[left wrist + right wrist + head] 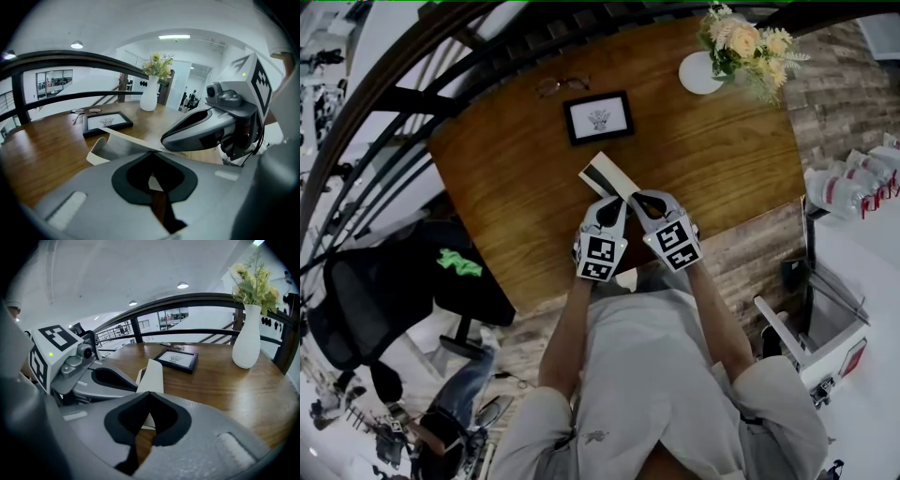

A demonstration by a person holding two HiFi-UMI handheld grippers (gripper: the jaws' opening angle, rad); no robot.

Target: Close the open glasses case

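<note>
Plainly, both pairs of jaws are pressed together at the tips with nothing between them. The left gripper [152, 153] and the right gripper [149, 393] sit side by side near the front edge of the wooden table [506, 187], angled towards each other. Their tips point at the near end of the glasses case [607, 175]. The case lies open just beyond them at the middle of the table, with its cream lid raised and the dark inside showing. In the left gripper view the right gripper's jaw reaches over the case's flap; whether it touches cannot be told. Farther back, a black picture frame [598, 117] lies flat, with a pair of glasses [562, 84] beyond it to the left. A white vase [701, 73] of pale flowers stands at the far right.
</note>
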